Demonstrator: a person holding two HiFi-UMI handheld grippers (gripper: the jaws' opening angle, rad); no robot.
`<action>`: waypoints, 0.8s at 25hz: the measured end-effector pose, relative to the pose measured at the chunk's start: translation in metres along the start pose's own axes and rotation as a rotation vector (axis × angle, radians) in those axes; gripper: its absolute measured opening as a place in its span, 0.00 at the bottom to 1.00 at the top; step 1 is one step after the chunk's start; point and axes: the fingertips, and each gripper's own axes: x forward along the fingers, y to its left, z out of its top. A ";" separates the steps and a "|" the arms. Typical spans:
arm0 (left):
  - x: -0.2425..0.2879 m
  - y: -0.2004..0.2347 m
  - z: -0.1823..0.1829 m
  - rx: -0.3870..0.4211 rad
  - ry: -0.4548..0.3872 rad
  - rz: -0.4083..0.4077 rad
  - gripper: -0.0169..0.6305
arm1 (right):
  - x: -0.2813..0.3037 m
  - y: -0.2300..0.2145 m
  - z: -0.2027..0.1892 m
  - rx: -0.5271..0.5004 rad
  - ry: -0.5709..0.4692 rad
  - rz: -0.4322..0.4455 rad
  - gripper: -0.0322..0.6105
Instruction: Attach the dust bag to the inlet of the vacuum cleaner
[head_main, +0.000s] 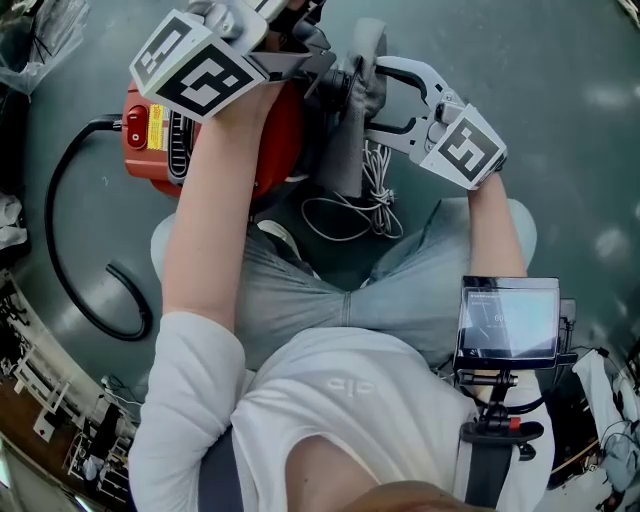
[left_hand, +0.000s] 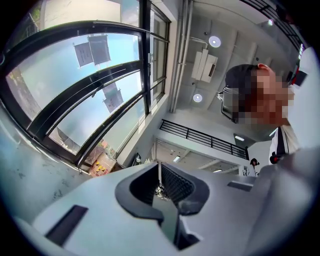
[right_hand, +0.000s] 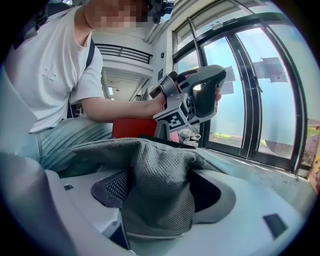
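Industrial-style lab hall — tall windows (left_hand: 65, 85), mezzanine railing (left_hand: 200, 136), grey floor (head_main: 560, 120)

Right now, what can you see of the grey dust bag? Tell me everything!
The dust bag is soft grey cloth with tiny mesh-like holes. It is limp and crumpled. The right gripper pinches a fold of it between its jaws, and the rest drapes over them. In the head view it hangs beside the red vacuum cleaner, above a bundle of white cord. Whether it sits on the inlet cannot be seen.
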 end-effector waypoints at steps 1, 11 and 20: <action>0.000 0.001 0.002 -0.006 -0.010 0.003 0.06 | -0.003 0.000 0.000 0.011 -0.013 0.005 0.59; 0.000 0.002 0.006 -0.034 -0.029 0.009 0.06 | 0.003 -0.003 -0.012 -0.088 0.123 -0.020 0.59; 0.003 0.002 0.009 -0.019 -0.031 0.019 0.06 | -0.015 0.001 -0.003 -0.011 0.125 0.039 0.59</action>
